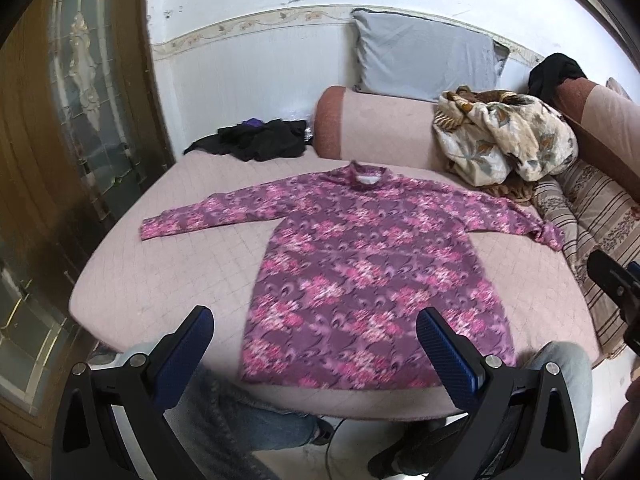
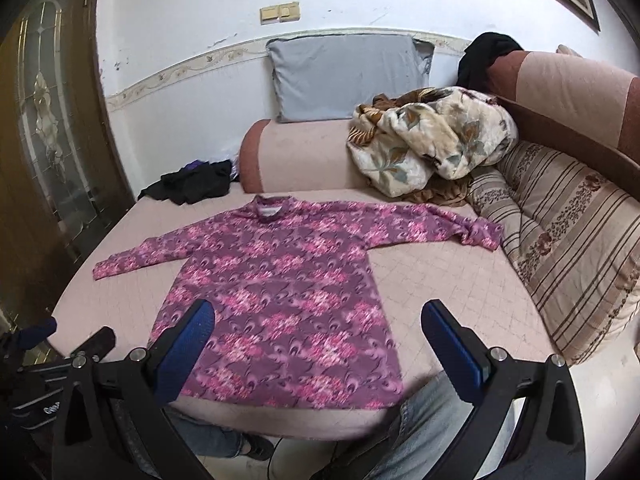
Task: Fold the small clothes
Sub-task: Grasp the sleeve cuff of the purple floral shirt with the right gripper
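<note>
Bed (image 1: 132,280) with pink quilted cover

Shirt (image 1: 360,280) lies flat at centre, sleeves spread, collar toward the bolster (image 1: 372,128). Dark clothes (image 1: 256,140) lie at the far left; blanket (image 1: 504,140) and striped cushion (image 2: 568,240) at the right.

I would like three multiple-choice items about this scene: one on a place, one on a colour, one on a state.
1. Where does the black clothing pile lie?
A. beyond the shirt's left sleeve, near the door
B. on the shirt's hem
C. on the floor

2. What colour is the pillow against the wall?
A. red
B. grey-blue
C. yellow

3. How is the floral shirt lying?
A. folded in half
B. rolled up
C. spread flat, sleeves out

Answers: 1 A, it sits at the far corner of the bed; 2 B, its cover is plain grey-blue; 3 C, both sleeves extend sideways and no fold shows.
</note>
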